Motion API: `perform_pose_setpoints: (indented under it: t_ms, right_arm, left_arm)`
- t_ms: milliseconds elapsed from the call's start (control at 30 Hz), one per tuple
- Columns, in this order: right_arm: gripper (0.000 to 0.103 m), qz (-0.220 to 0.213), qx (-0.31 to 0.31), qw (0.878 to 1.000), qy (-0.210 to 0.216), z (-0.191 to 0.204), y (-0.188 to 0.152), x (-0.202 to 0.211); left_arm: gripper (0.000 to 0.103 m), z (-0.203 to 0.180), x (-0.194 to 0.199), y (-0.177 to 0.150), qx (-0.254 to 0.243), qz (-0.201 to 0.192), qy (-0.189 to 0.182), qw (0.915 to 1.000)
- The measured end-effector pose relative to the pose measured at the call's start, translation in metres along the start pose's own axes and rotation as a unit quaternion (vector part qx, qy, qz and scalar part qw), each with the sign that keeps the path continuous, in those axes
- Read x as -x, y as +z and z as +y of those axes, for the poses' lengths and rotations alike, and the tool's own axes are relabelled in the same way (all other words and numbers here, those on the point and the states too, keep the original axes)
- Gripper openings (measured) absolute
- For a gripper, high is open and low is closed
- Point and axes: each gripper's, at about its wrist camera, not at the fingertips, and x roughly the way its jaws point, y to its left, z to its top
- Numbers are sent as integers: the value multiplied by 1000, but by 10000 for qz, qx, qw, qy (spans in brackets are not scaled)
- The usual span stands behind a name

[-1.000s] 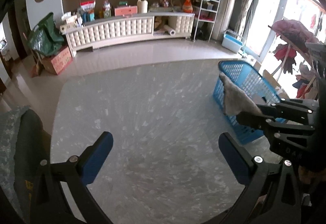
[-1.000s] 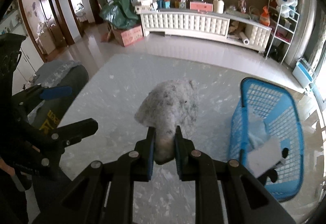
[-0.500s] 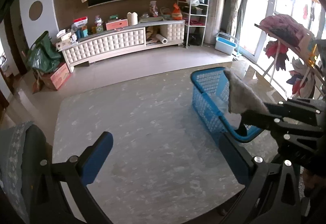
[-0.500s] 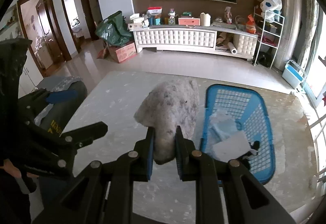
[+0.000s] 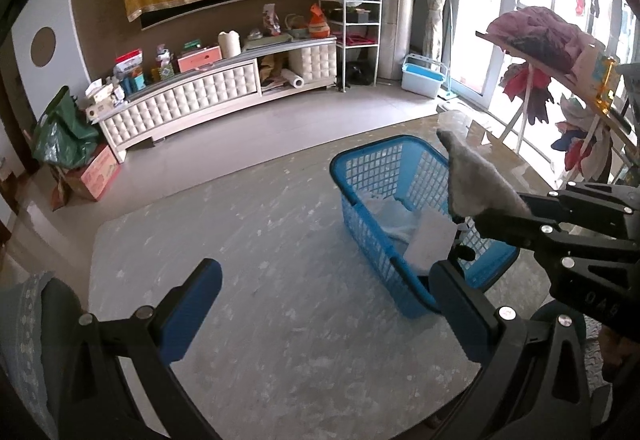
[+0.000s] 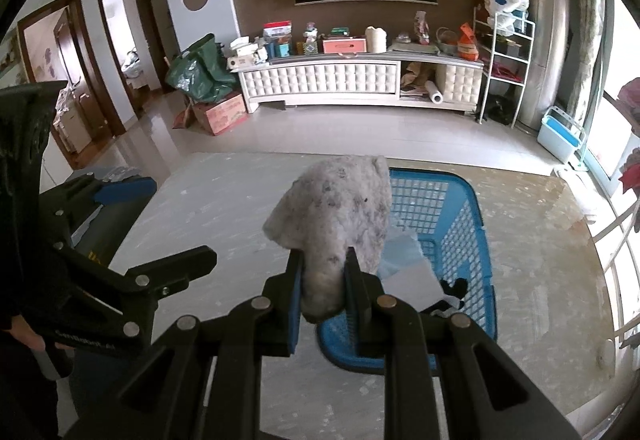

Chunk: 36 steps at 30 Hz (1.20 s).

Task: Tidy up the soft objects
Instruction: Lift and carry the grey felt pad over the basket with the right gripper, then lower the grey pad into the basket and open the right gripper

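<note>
My right gripper [image 6: 323, 276] is shut on a grey fuzzy cloth [image 6: 340, 212] and holds it above the blue plastic basket [image 6: 476, 224]. In the left wrist view the cloth [image 5: 472, 180] hangs over the basket [image 5: 380, 176], held by the right gripper [image 5: 486, 214]. The basket holds pale blue and white cloths [image 5: 416, 232] and a small black item [image 6: 454, 286]. My left gripper [image 5: 320, 292] is open and empty, above the table to the left of the basket; it also shows in the right wrist view [image 6: 168, 224].
The marbled grey table [image 5: 256, 240] carries the basket at its right side. A dark chair with a patterned cloth [image 5: 32, 320] stands at the table's left edge. A clothes rack [image 5: 560, 80] stands at the right by the window. A white cabinet [image 5: 200, 96] lines the far wall.
My right gripper has carried the grey cloth to the right, from over the bare table to above the basket. The left gripper stayed open and swung its view toward the basket.
</note>
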Motion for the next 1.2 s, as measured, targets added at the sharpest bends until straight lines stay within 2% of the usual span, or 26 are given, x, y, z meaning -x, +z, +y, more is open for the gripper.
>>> perform_pose_setpoints:
  t_ms: [200,433,733,900,1200]
  right_arm:
    - [18,8,-215,9996,-162,-18,3,-6]
    - [18,253,-351,9986,-290,-30,-2,-26]
    - [19,891,-632,9929,-471,-45,-15,-69]
    - [20,1172,-630,9902,-431,-42,-21,-88]
    - [22,1497,-638,9862,-319,-45,-22,-100]
  left_arm:
    - [103,-8,-19,15,-98,-22,-62,9999]
    - [103,-5,-51,20,-22,123,-177,9998]
    - [103,-3,-97,10,-107,528,-231,9983]
    - [103,2,-119,6,-22,696,-262,9972]
    - [103,6,-146,-1,56,939,-322,9950]
